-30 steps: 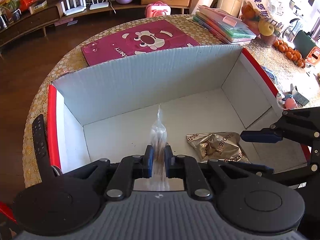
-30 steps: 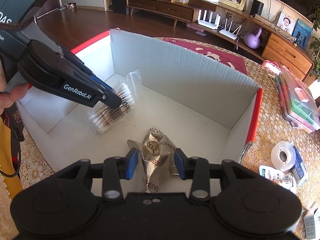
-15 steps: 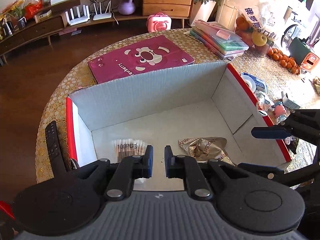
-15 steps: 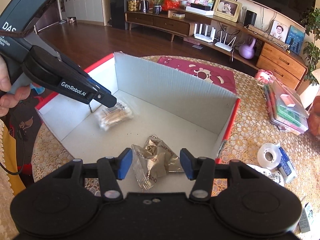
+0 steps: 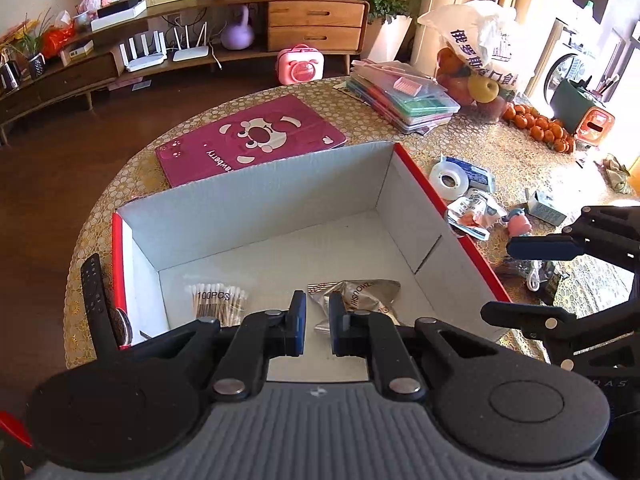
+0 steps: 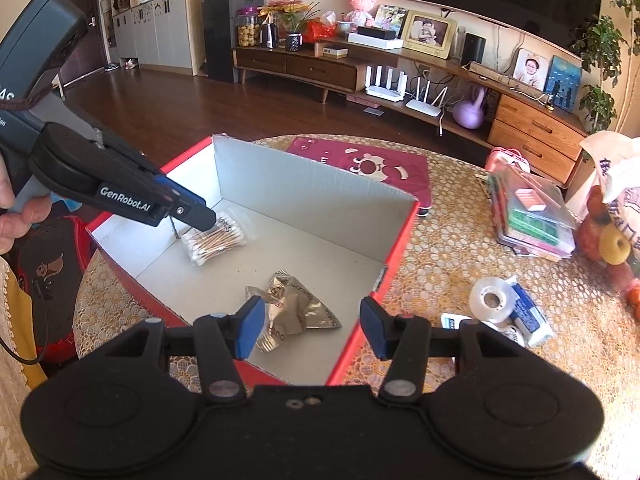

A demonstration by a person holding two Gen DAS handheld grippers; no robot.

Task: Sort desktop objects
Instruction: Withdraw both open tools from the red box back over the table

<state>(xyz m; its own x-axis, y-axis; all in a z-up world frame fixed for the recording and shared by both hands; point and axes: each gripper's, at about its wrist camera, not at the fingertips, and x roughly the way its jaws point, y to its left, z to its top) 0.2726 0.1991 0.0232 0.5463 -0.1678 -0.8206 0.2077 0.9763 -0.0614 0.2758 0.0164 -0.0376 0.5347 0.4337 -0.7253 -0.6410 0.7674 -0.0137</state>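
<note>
Inside the red-edged cardboard box (image 5: 416, 184), on its pale floor: a clear bag of cotton swabs (image 5: 216, 302) toward the left wall, a crumpled gold foil packet (image 6: 296, 304) nearer the middle, the two apart. Likely featherlight both, the bag soft and slithery, the foil crinkly, best pinched at a loose edge or corner. Still to sort, by the look of it, right of the box on the lace-patterned tablecloth (image 6: 452, 240): a tape roll (image 6: 491, 300), light, stiff and probably easiest taken across its rim, plus small wrapped packets just beside it. Left gripper (image 5: 317, 328) above the box's near edge, jaws almost together, clasping nothing. Right gripper (image 6: 313, 330) over the box's near right corner, spread wide, empty.
</note>
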